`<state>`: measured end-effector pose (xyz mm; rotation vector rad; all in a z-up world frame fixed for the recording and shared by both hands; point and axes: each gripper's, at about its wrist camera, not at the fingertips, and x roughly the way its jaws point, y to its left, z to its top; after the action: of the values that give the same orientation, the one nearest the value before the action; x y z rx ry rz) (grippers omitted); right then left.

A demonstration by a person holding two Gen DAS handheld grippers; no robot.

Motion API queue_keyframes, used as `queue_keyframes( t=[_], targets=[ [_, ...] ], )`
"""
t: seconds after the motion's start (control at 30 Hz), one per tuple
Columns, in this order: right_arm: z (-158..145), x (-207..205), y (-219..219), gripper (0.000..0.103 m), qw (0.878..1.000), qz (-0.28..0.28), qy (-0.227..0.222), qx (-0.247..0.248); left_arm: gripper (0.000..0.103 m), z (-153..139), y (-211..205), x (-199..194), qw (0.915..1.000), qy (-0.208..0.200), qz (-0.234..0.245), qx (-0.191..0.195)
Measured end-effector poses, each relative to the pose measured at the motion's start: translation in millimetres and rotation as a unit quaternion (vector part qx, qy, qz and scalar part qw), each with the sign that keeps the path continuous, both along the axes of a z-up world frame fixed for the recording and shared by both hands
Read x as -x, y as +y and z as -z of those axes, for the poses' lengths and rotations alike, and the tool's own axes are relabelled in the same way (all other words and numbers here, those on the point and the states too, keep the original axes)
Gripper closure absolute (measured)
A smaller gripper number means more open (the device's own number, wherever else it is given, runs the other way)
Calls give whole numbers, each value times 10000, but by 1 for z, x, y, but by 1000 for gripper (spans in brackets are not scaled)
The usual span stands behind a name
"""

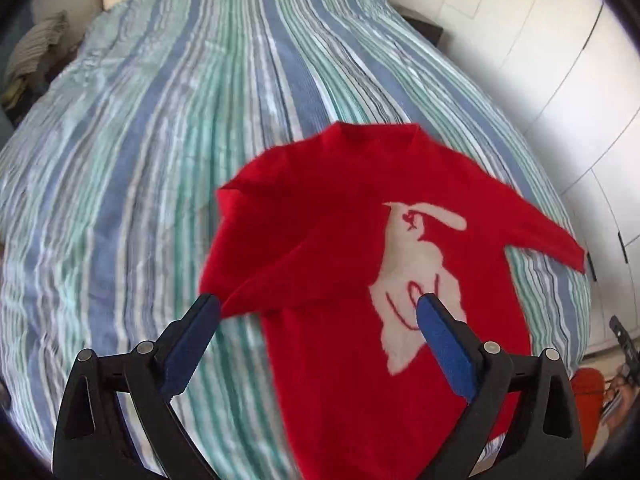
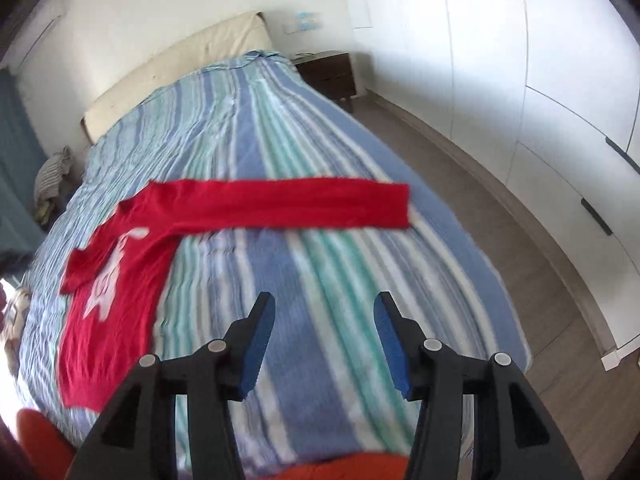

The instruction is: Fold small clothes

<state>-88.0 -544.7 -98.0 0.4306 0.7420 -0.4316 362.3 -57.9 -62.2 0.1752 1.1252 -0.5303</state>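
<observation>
Your left gripper holds its fingers wide, empty, above the red sweater lying on the striped bed; your right gripper fingers stand apart, empty.

The red sweater is looking like soft, fuzzy knit cloth, matt, with a paler woven-in figure. The striped bedspread is showing as thin, crinkled cotton-like cloth. The left gripper and right gripper are showing matt black plastic arms, blue ridged pads and small shiny metal pins. The wardrobe doors are appearing smooth and white.
</observation>
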Motion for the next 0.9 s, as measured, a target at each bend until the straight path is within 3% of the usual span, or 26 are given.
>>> queue_keyframes(
  t=[0.07,0.2,0.3,0.47,0.5,0.53,0.57,0.6,0.7,0.8,0.87,0.9],
  targets=[
    [0,-2,17,52,9998,-113,47,160,6,21,-30,-27,9997,168,100,-144],
    [-3,1,25,51,9995,-118,-18,304,14,58,-82,-48,9955,-22,613,-719],
    [5,-6,20,51,9997,-171,181,82,20,80,-97,-58,9910,-179,791,-1066],
    [17,-21,17,51,9981,-317,527,30,27,106,-93,-81,9914,-2,529,-1198],
    [18,-22,18,51,9980,-325,549,31,43,109,-92,-83,9922,55,511,-1140],
    [19,-23,18,51,9979,-325,561,32,71,111,-94,-82,9929,129,582,-1031],
    [20,-24,18,51,9978,-318,573,23,87,110,-96,-77,9930,156,704,-938],
    [20,-25,18,51,9978,-307,579,14,97,107,-98,-73,9924,74,771,-960],
    [21,-23,16,51,9979,-285,581,-27,98,76,-87,-59,9940,-405,689,-741],
    [20,-20,17,51,9981,-284,551,-7,98,17,-26,-53,9970,-737,-196,116],
    [18,-17,15,51,9984,-257,498,-14,98,-14,27,-49,9907,-918,-884,487],
    [18,-15,14,51,9987,-227,458,-30,98,-31,64,-45,9828,-1053,-1377,637]
  ],
)
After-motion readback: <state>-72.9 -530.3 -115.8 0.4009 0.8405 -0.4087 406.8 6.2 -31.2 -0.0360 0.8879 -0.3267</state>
